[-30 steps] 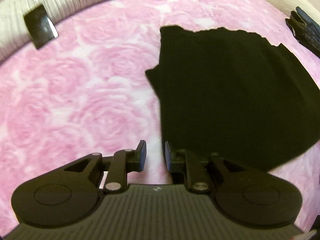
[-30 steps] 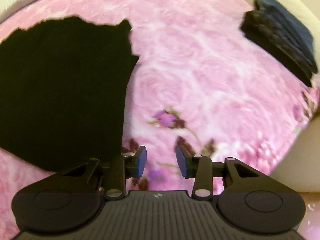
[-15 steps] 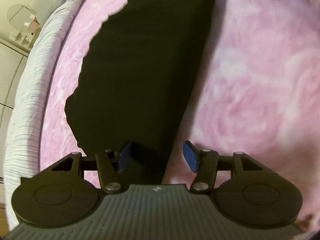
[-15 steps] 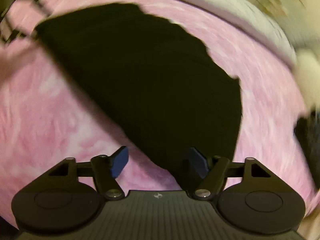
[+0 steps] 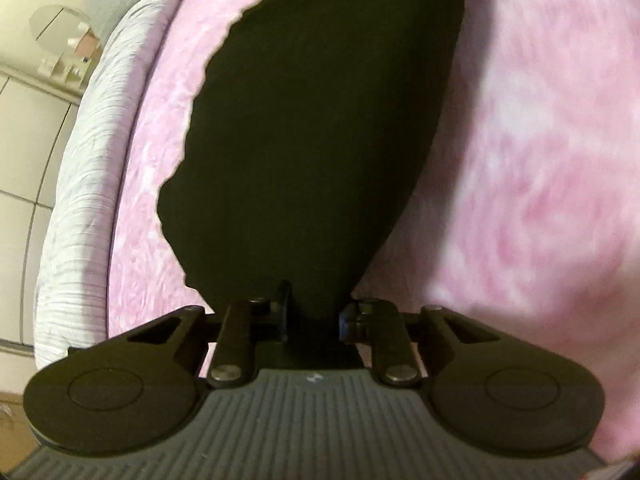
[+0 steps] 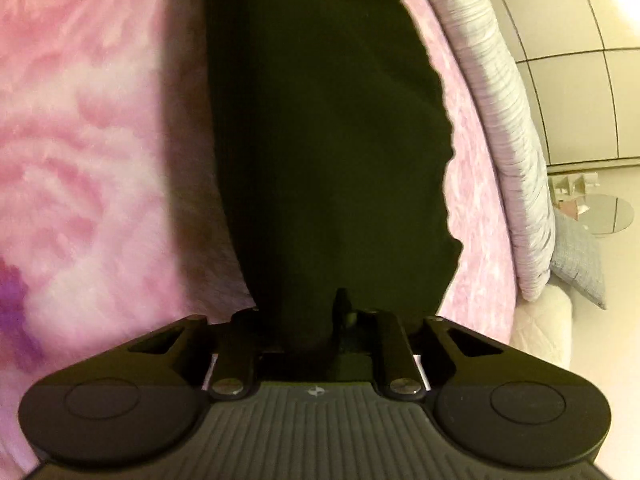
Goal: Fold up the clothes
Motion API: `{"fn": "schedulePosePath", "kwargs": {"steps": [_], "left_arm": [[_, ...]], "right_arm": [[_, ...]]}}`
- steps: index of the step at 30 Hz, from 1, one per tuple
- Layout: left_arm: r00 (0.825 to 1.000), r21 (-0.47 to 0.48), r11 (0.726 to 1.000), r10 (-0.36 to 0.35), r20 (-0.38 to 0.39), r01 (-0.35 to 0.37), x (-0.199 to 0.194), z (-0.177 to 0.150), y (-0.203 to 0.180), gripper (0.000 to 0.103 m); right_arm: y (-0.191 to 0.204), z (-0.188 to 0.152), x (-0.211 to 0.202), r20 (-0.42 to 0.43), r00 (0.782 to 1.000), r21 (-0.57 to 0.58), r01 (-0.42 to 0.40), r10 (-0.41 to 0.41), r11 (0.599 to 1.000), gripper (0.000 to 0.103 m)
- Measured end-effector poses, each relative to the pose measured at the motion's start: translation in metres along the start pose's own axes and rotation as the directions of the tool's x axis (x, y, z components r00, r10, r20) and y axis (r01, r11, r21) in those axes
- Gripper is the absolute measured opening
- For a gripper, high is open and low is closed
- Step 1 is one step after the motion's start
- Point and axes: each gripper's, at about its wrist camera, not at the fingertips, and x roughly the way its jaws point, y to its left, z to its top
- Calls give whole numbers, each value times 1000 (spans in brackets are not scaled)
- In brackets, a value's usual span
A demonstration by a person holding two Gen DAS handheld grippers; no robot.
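black garment is spread on the pink rose-patterned bed cover; opposite ends are pinched by the left hand-held gripper and the right hand-held gripper.

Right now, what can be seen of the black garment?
The black garment is plain, dark, soft-looking cloth with no visible print or seams. It lies stretched lengthwise on the pink rose-patterned blanket, one long edge wavy, the other smooth. Each near end narrows into a gripper: the left gripper and the right gripper are both shut on it. Which kind of garment it is cannot be told.
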Motion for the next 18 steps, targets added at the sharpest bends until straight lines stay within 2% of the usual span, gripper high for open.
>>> {"fn": "schedulePosePath", "kwargs": {"steps": [3,6,11,12,14,15,18], "left_arm": [[999,-16,999,-43,12,43,-40,32,-13,17],[995,-32,995,-98,22,99,-85,74,-37,16],[973,-94,969,-227,33,229,-124,148,-109,17],[968,-106,963,-248,29,249,-125,155,-119,19],[959,-127,951,-283,21,283,-126,165,-133,22],[955,-136,945,-296,20,296,-128,164,-134,23],[939,-142,928,-340,48,343,-145,145,-125,26]], "right_arm": [[-32,-23,-22,34,998,6,43,-43,999,12],[-58,-53,-37,25,998,-6,56,-56,998,12],[-65,-124,-38,-22,998,-103,50,-52,993,15],[-63,-139,-33,-44,998,-119,40,-46,992,16],[-60,-160,-24,-88,996,-90,28,-35,996,25],[-58,-165,-22,-113,993,-63,19,-26,998,32],[-49,-171,-27,-170,985,20,-2,5,1000,42]]}}
